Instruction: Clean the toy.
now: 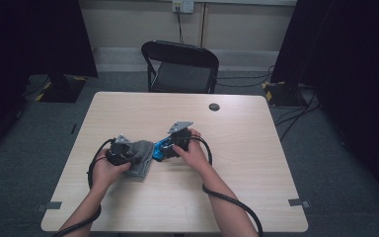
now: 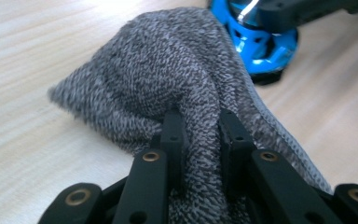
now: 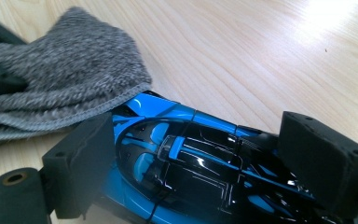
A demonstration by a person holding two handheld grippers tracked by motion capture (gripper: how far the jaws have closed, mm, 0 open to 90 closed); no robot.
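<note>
Left gripper (image 2: 200, 140) clamped on grey cloth (image 2: 168, 79), right gripper (image 3: 209, 158) gripping blue toy car (image 3: 186, 163).

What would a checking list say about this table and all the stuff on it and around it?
Surface: pale wooden table with a dark round cap.
Job's things: grey cloth touching the blue toy car.
Clutter: nothing seen.
Grippers: left gripper shut on the cloth; right gripper clamps the car's sides.
Cables: black cables trail off the near edge.
Surroundings: black folding chair, grey carpet, wall socket.
</note>
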